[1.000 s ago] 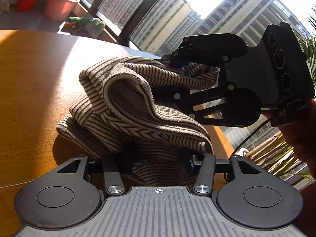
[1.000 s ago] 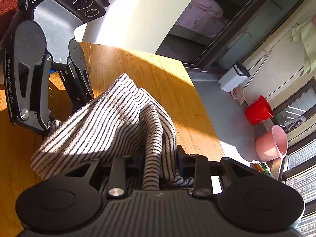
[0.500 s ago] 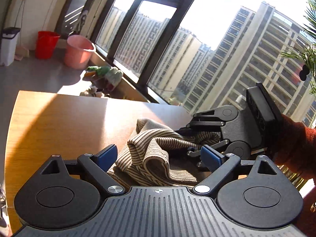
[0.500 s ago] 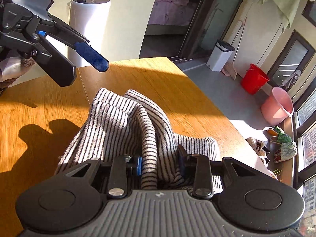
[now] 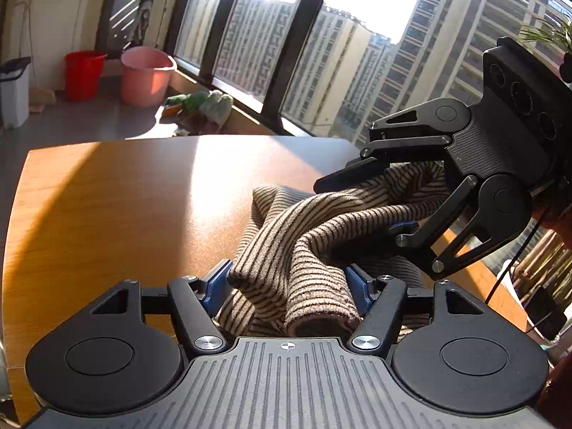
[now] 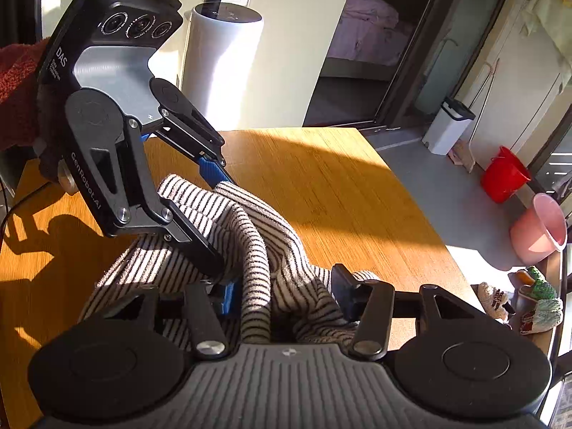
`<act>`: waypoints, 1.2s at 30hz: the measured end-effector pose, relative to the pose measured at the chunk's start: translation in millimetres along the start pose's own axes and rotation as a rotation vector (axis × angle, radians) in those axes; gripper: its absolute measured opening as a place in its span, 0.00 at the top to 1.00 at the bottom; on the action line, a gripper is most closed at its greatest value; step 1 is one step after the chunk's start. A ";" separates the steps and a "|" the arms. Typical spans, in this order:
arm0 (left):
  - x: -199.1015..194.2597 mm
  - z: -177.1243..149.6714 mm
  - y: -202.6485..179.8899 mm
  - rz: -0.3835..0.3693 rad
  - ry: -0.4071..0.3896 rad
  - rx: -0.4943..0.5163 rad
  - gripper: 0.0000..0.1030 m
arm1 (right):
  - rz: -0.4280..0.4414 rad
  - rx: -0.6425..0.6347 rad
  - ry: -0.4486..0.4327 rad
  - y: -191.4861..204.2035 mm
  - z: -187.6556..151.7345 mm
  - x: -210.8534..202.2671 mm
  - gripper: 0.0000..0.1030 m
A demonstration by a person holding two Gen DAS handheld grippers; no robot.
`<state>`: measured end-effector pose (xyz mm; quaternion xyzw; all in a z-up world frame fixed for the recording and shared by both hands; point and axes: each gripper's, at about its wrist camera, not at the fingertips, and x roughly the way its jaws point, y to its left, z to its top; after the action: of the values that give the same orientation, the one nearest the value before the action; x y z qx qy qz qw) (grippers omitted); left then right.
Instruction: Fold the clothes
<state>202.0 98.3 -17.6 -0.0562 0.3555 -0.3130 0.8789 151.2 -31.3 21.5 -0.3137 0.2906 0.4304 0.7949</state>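
Now striped garment (image 5: 307, 250) bunched between left claw (image 5: 287, 282) fingers

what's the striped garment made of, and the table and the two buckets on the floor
Striped garment: looks like soft knit fabric, fuzzy and matte, sagging in rounded folds. Table: wood or wood-look laminate, judging by the fine grain lines and the smooth sheen under the sun. Red bucket and pink bucket: probably moulded plastic, with smooth, uniformly coloured walls.

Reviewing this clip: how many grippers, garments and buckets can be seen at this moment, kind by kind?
Grippers: 2, left gripper and right gripper
Garments: 1, striped garment on the wooden table
Buckets: 2, red bucket and pink bucket
Total: 5
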 end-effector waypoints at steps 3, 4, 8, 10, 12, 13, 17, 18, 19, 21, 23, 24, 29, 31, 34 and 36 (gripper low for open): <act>5.3 -1.2 2.8 -0.001 -0.002 -0.026 0.32 | -0.026 0.141 -0.052 -21.4 -19.6 -20.4 0.39; 4.7 -0.8 2.7 0.006 -0.005 -0.023 0.32 | -0.035 0.188 -0.069 -28.6 -26.1 -27.2 0.34; 6.4 -1.9 9.0 0.008 0.005 -0.049 0.29 | -0.069 0.376 -0.139 -57.1 -52.2 -54.5 0.29; 6.5 -3.5 10.6 0.011 0.011 -0.060 0.27 | -0.102 0.454 -0.142 -63.9 -67.9 -53.9 0.31; 6.9 -4.7 11.1 0.019 0.014 -0.064 0.25 | -0.095 0.553 -0.135 -65.0 -81.2 -35.2 0.48; 7.1 -5.3 11.3 0.023 0.016 -0.066 0.25 | -0.072 0.613 -0.122 -65.2 -86.5 -23.8 0.60; 6.7 -4.5 13.1 0.066 0.016 -0.071 0.21 | -0.081 0.713 -0.098 -47.9 -102.2 6.2 0.63; 5.3 -4.2 14.9 0.079 0.018 -0.073 0.18 | -0.078 0.725 -0.099 -44.3 -104.9 0.3 0.63; 3.9 -3.9 16.7 0.091 0.020 -0.075 0.15 | -0.075 0.735 -0.100 -40.7 -107.6 -5.7 0.63; 2.1 -2.9 20.6 0.105 0.020 -0.084 0.15 | -0.060 0.728 -0.097 -26.6 -113.8 -18.6 0.63; 1.2 -1.6 24.6 0.108 0.019 -0.095 0.15 | -0.043 0.711 -0.092 -8.2 -121.1 -32.4 0.63; 2.1 -1.1 25.1 0.108 0.018 -0.096 0.15 | -0.036 0.704 -0.091 -0.2 -124.3 -38.5 0.63; 1.7 -2.2 20.0 0.110 0.020 -0.085 0.16 | -0.093 0.755 -0.123 -13.9 -117.4 -27.9 0.62; -0.3 -2.6 18.0 0.115 0.021 -0.079 0.16 | -0.116 0.776 -0.136 -19.3 -114.7 -23.7 0.62; -2.0 -2.9 16.0 0.124 0.018 -0.080 0.16 | -0.150 0.806 -0.155 -27.5 -110.6 -17.3 0.75; -4.3 -3.3 15.5 0.141 0.015 -0.083 0.16 | -0.173 0.826 -0.168 -33.0 -107.9 -13.1 0.75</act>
<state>205.4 113.7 -22.5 -0.0651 0.3779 -0.2357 0.8930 153.1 -133.0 -29.2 0.0437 0.3453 0.2335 0.9079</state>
